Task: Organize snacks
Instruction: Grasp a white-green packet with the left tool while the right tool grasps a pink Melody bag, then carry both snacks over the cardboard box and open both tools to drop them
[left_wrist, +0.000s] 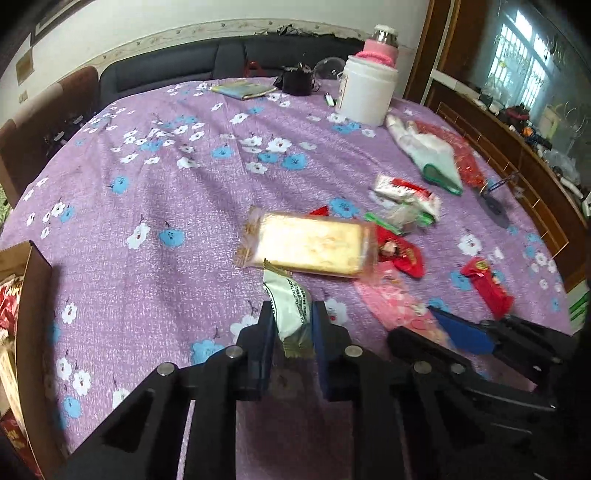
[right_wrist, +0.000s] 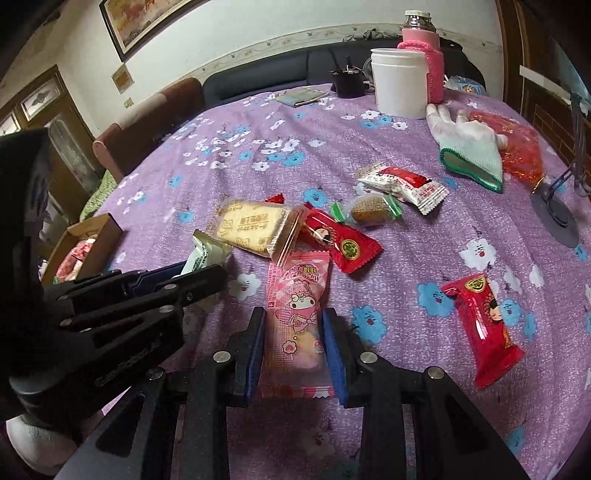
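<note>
My left gripper (left_wrist: 293, 321) is shut on a white and green snack packet (left_wrist: 290, 302), held just above the purple cloth; it also shows in the right wrist view (right_wrist: 201, 254). My right gripper (right_wrist: 293, 332) has its jaws around a pink cartoon snack packet (right_wrist: 299, 295) lying on the cloth, pads close to its sides. A clear-wrapped biscuit pack (right_wrist: 258, 225) lies beyond, with red packets (right_wrist: 341, 240) (right_wrist: 484, 328), a green-ended sweet (right_wrist: 369, 208) and a white and red packet (right_wrist: 402, 182) around it. A cardboard box (right_wrist: 86, 243) holding snacks stands at the left.
A white tub (right_wrist: 399, 83), a pink-sleeved bottle (right_wrist: 424, 55), a white glove (right_wrist: 469, 147), a red mesh bag (right_wrist: 517, 144) and a grey stand (right_wrist: 554, 218) sit at the back right. A dark sofa and chairs ring the table's far edge.
</note>
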